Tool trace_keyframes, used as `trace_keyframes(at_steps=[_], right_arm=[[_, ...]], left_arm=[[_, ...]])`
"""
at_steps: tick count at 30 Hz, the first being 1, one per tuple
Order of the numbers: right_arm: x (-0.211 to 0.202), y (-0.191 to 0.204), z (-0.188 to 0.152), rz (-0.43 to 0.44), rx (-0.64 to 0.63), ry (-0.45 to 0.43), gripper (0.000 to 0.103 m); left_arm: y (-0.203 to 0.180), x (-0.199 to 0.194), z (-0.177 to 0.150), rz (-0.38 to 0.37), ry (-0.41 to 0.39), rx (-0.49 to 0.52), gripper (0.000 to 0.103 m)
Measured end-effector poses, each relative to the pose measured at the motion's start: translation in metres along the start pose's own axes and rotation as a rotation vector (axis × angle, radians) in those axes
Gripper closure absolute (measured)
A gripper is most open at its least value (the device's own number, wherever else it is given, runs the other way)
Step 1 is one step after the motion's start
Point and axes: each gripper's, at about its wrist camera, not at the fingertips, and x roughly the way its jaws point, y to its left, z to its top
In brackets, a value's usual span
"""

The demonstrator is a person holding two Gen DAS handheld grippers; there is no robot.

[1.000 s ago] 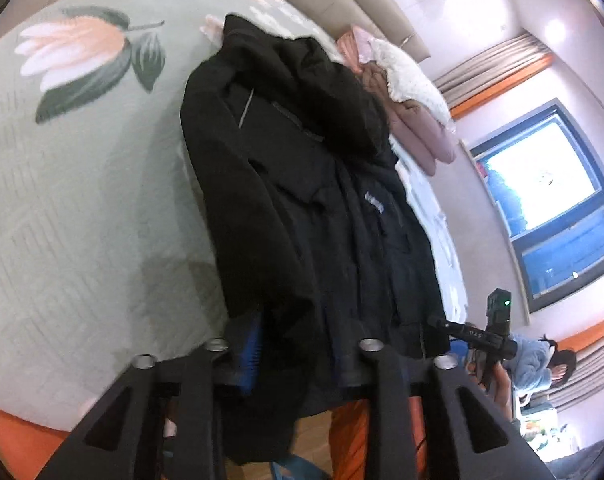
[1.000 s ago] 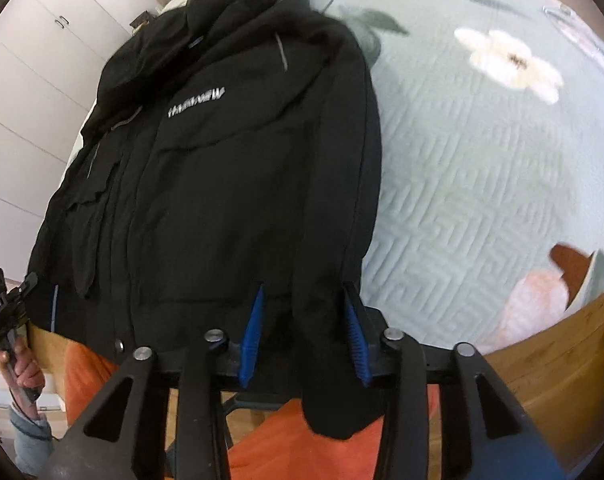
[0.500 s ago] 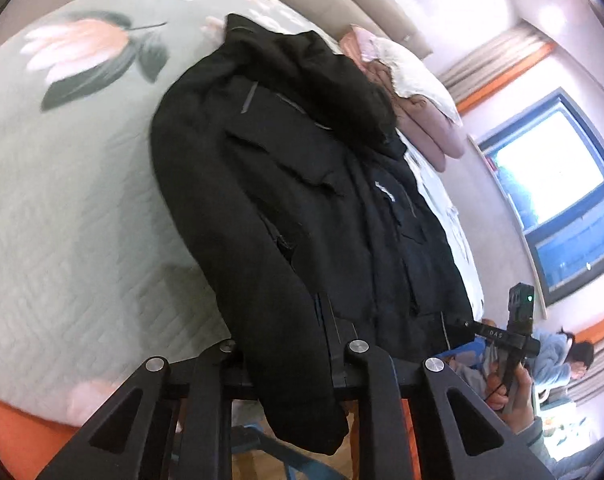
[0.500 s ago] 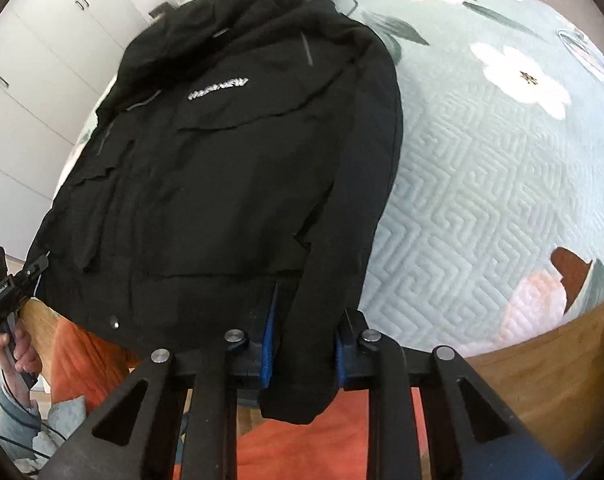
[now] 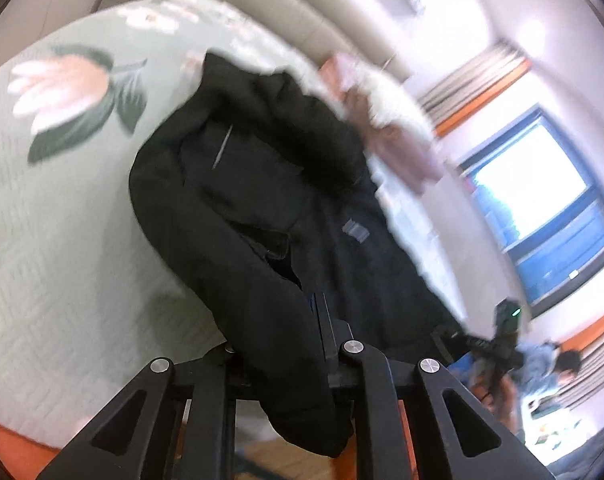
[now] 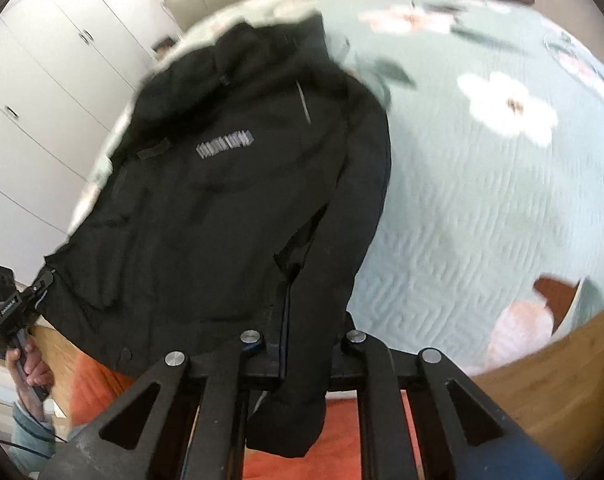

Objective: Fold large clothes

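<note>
Left wrist view shows the left gripper point(image 5: 289, 344) with its fingers closed tight on a sleeve cuff of the black hooded jacket point(image 5: 285, 216); a second ago blue pads stood apart around the cloth, and now none of that gap is visible. Both views have turned blurred, and the collar end sits lower in each than before. From the right wrist view, the right gripper point(image 6: 302, 344) likewise pinches the other cuff, the opening seen a second ago now shut on the fabric.

The jacket lies front up on the pale green quilted bedspread with pink and white flowers point(image 6: 482, 208), hood toward the headboard, hem and both cuffs hanging over the foot edge of the bed. Across the wooden foot rail point(image 6: 550, 392) an orange surface point(image 6: 342, 456) shows below. To the jacket's right side the bedspread lies bare out to the bed's far edge; on its other side bare quilting also runs to the edge.

Near the head of the bed a heap of pink and white bedding point(image 5: 386, 120) touches the hood. White wardrobe doors point(image 6: 41, 92) stand beyond one side, a window point(image 5: 542, 208) beyond the other. A seated person in blue point(image 5: 550, 360) is in the corner of the room.
</note>
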Motion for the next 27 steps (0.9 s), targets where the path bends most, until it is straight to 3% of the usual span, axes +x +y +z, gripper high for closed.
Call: trace_keyframes(at_steps=[7, 10, 13, 17, 22, 27], right_arm=[[-0.051, 0.016, 0.082, 0.160, 0.011, -0.163, 0.088], [-0.065, 0.019, 0.131, 0.174, 0.016, -0.245, 0.088], [-0.061, 0.018, 0.183, 0.193, 0.037, -0.297, 0.088], [-0.028, 0.014, 0.254, 0.202, 0.083, -0.293, 0.087], [0.049, 0.006, 0.345, 0.150, 0.082, -0.241, 0.086], [0.122, -0.015, 0.403, 0.143, 0.130, -0.153, 0.086]], left_arm=[[-0.035, -0.021, 0.080, -0.115, -0.155, 0.043, 0.087], [-0.043, -0.018, 0.131, -0.115, -0.218, 0.074, 0.086], [-0.035, -0.003, 0.181, -0.155, -0.259, 0.025, 0.082], [-0.021, 0.047, 0.244, -0.107, -0.270, 0.012, 0.080], [0.020, 0.125, 0.316, -0.086, -0.250, -0.044, 0.079], [0.061, 0.184, 0.356, -0.069, -0.196, -0.149, 0.079]])
